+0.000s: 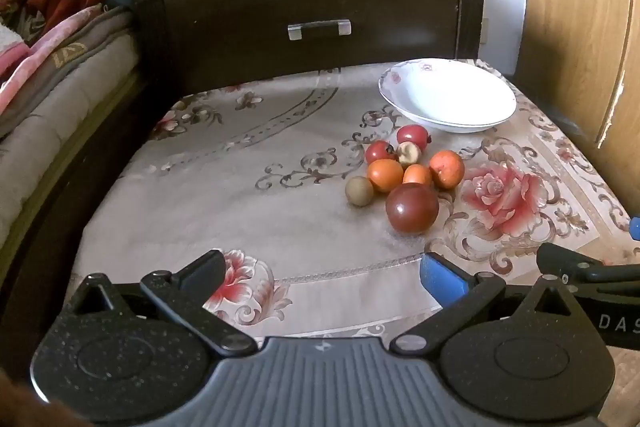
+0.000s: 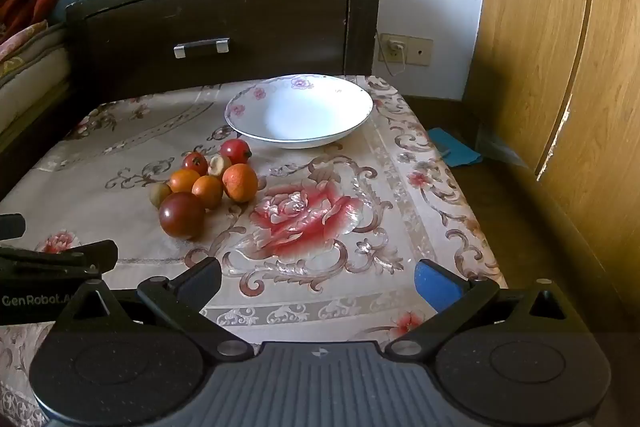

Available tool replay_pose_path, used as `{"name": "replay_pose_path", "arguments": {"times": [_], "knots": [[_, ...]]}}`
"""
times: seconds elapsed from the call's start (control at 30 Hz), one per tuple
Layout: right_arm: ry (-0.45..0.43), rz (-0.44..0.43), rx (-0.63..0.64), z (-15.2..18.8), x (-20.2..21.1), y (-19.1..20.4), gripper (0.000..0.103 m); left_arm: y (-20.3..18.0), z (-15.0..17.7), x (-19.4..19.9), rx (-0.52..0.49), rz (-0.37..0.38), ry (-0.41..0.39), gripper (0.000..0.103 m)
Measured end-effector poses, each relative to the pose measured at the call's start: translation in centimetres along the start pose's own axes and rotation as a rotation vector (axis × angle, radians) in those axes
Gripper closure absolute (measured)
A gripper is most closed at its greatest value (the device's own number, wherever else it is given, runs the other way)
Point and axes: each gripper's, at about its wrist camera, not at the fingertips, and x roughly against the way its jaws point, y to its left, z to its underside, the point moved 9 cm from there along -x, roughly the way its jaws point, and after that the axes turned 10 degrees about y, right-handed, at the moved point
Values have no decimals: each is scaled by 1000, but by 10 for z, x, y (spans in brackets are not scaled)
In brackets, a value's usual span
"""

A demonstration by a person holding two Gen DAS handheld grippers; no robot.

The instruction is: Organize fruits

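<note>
Inspector: Progress?

Operator: None that I can see. My left gripper (image 1: 320,275) and right gripper (image 2: 316,281) hover spread wide, holding nothing. The small red, orange and brown fruits (image 2: 204,183) sit clustered on the floral tablecloth (image 2: 312,215), just before the empty white floral-rimmed bowl (image 2: 300,113).

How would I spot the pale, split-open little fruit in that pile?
Find the white floral-rimmed bowl on the flowered tablecloth. In the fruit cluster in front of it, the beige cracked-open fruit sits between two small red fruits, the only pale, broken one.
</note>
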Motion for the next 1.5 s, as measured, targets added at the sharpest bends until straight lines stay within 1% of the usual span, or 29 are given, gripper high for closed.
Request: {"name": "replay_pose_path", "arguments": {"times": [0.2,0.23,0.63,1.5], "knots": [[-2,2,11,-2,1,-5,7,1,4,-7,-7,-7,18,0],[-2,8,16,1,0,3,7,0,3,-6,-3,-8,26,0],[9,16,24,4,-2,3,7,0,5,-7,-9,-12,41,0],[29,19,17,7,-9,2,7,-2,7,-9,-24,-17,50,0]]}}
